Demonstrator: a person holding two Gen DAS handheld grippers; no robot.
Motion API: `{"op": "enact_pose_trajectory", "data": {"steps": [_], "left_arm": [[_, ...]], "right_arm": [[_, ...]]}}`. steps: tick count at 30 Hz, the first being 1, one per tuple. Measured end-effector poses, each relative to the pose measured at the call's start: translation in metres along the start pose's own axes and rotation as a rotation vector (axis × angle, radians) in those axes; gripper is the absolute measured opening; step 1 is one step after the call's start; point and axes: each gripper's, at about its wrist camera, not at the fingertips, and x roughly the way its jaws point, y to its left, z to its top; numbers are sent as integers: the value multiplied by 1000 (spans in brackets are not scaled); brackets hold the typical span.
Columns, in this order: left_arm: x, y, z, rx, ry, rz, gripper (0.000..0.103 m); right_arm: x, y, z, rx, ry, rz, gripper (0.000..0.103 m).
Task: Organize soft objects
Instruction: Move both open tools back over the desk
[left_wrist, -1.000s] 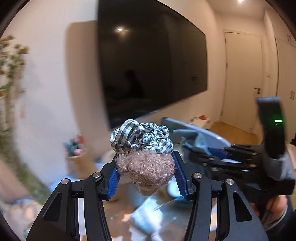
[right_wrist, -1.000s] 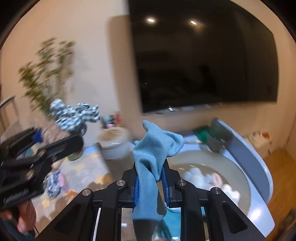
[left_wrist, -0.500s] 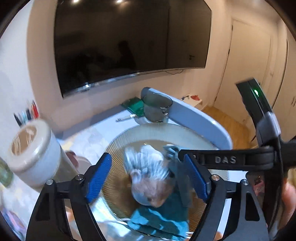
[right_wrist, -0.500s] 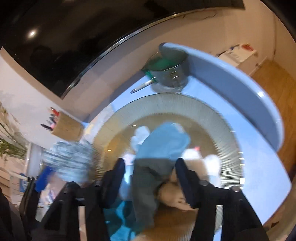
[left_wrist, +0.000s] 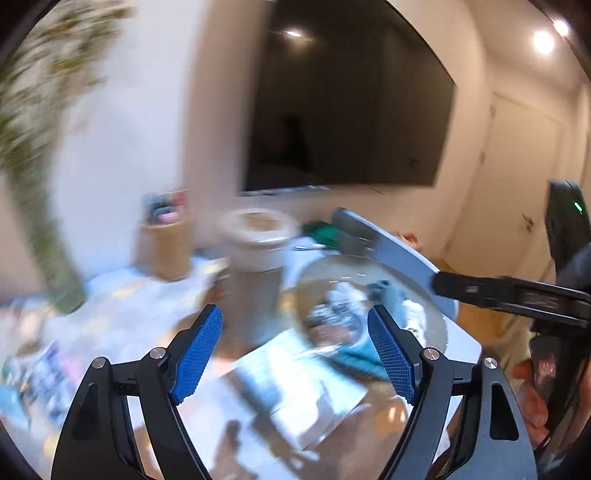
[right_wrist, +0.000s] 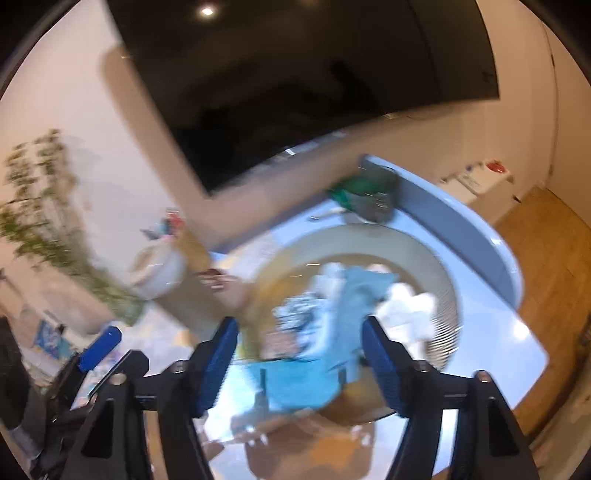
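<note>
Left claw (left_wrist: 295, 347) wide, empty; right claw (right_wrist: 299, 350) opening, empty; only right view shows blue cloth (right_wrist: 354, 295) in bowl (right_wrist: 436, 266).

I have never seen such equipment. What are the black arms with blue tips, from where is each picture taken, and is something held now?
No robot is here. A person holds one hand tool in each hand, and each tool has two fingers with blue pads and its own wide-angle camera looking along them. One picture comes from the left gripper, the other from the right gripper. The left gripper is open and holds nothing; the right gripper's jaws are opening, with nothing pressed between them. Below them on the table stands a round ribbed bowl with soft things inside: a light blue cloth, a checked fabric piece and white pieces. The pictures are blurred, so finer details cannot be told.
</note>
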Motion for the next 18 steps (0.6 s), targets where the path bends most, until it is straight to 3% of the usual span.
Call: {"op": "enact_pose_trajectory", "data": {"steps": [2,5,11,15,18], "left_arm": [[-31,37,-12,-51,-18,73,81],[-67,82,-28,-104,-28,196,81],[-127,197,-72,-273,-54,374,81],[-138,274,-122,-346,12,565,81],[-130,317,-158,-398,101,613,80]], "right_arm": [[-9,26,-14,-28,-35,72,89],[-10,78,-39,-114,-28,159,90],[29,188,-93,-295,112,270,90],[65,242,-124,-362,162,287,90],[112,275,-157,-416,207,264,90]]}}
